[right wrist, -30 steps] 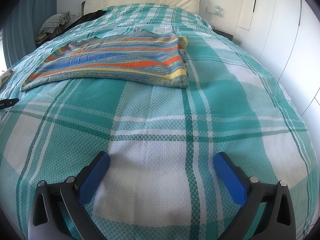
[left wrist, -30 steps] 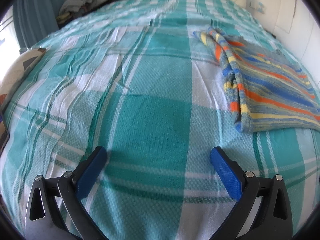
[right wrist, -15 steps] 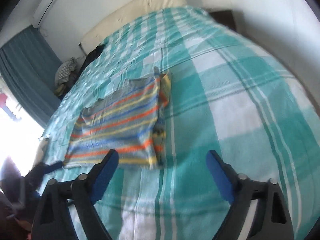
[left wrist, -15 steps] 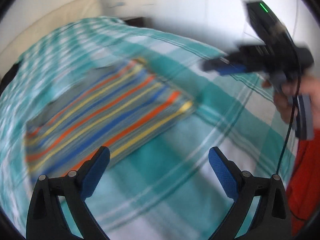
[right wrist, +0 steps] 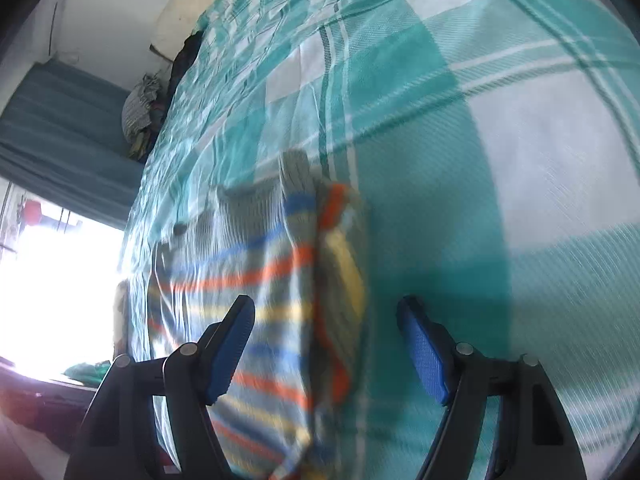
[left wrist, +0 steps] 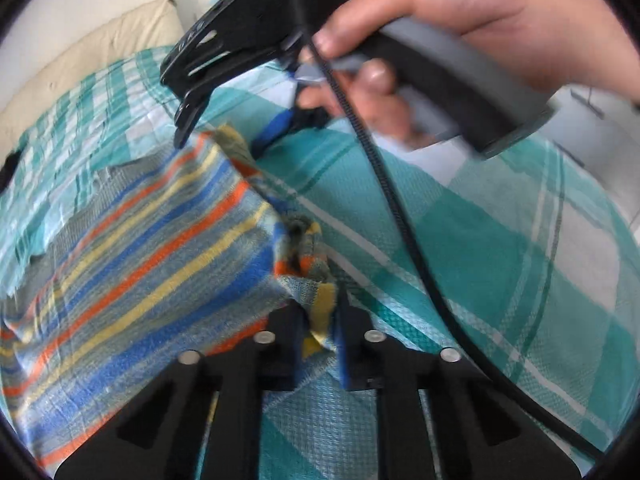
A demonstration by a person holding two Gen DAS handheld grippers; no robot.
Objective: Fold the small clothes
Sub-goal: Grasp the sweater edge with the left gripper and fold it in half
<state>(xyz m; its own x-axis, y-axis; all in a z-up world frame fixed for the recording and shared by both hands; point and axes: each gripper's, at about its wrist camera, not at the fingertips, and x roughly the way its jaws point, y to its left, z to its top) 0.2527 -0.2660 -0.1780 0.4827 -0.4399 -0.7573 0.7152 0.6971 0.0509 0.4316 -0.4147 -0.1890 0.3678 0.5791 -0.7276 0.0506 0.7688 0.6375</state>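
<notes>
A small striped knit garment (left wrist: 140, 272) in blue, orange, yellow and grey lies folded on the teal plaid bedspread (left wrist: 500, 260). My left gripper (left wrist: 320, 314) is closing, and its pads pinch the garment's near corner, which bunches up between them. My right gripper (left wrist: 228, 140), held in a person's hand (left wrist: 480, 12), hovers over the garment's far corner. In the blurred right wrist view the right gripper (right wrist: 326, 348) is closing. The garment's (right wrist: 272, 280) folded edge lies between its blue pads (right wrist: 420, 352), which do not touch it.
A black cable (left wrist: 400, 208) hangs from the right gripper across the bedspread (right wrist: 440, 120). A cream headboard (left wrist: 80, 64) stands at the bed's far end. A heap of clothes (right wrist: 140, 108), a teal curtain (right wrist: 60, 120) and a bright window (right wrist: 60, 280) lie beyond the bed's left side.
Both grippers have swung in over the garment. The left one has gone from wide open to pinching the near corner. The right one has narrowed over the far edge.
</notes>
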